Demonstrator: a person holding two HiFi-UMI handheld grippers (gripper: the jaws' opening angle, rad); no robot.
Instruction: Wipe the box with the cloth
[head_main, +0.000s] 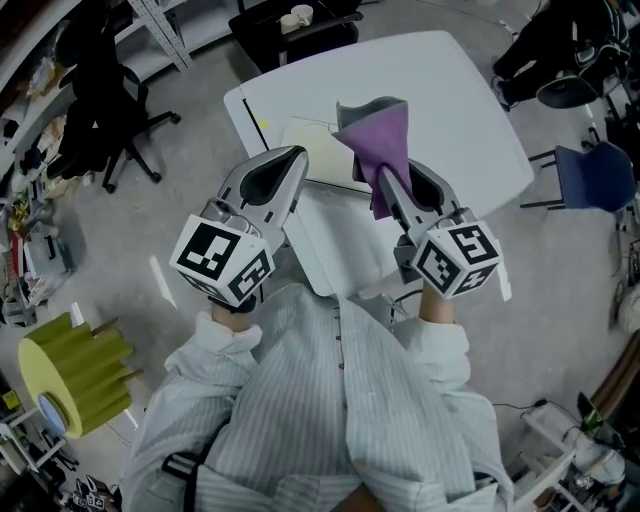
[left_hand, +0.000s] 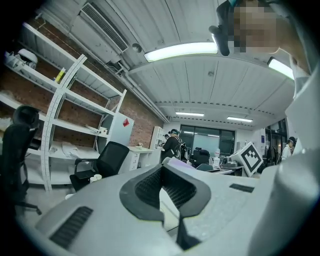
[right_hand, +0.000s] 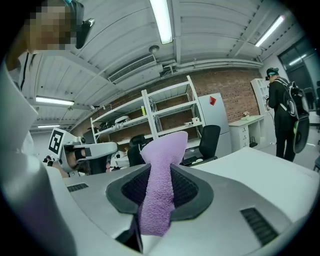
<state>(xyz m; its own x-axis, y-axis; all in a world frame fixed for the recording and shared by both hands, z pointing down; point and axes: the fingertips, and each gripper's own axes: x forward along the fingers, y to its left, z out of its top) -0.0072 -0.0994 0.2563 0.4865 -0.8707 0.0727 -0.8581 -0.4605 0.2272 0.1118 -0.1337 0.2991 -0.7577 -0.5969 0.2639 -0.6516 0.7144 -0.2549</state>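
My right gripper (head_main: 385, 178) is shut on a purple cloth (head_main: 376, 136), which sticks up out of the jaws and fans out above the fingertips. In the right gripper view the cloth (right_hand: 159, 190) runs up between the black pads (right_hand: 187, 192) and past the tips of the gripper (right_hand: 161, 167). My left gripper (head_main: 294, 158) is held up beside it, jaws together with nothing in them; its own view shows that gripper (left_hand: 162, 169) pointing across the room. Below both grippers a white box (head_main: 340, 245) lies on the white table (head_main: 450, 110), with a cream flat part (head_main: 312, 150) behind it.
A black office chair (head_main: 105, 90) stands left of the table and a blue chair (head_main: 595, 175) to the right. A dark table with cups (head_main: 296, 18) is behind. A yellow roll (head_main: 72, 372) sits at lower left. A person with a backpack (right_hand: 283, 115) stands by shelving.
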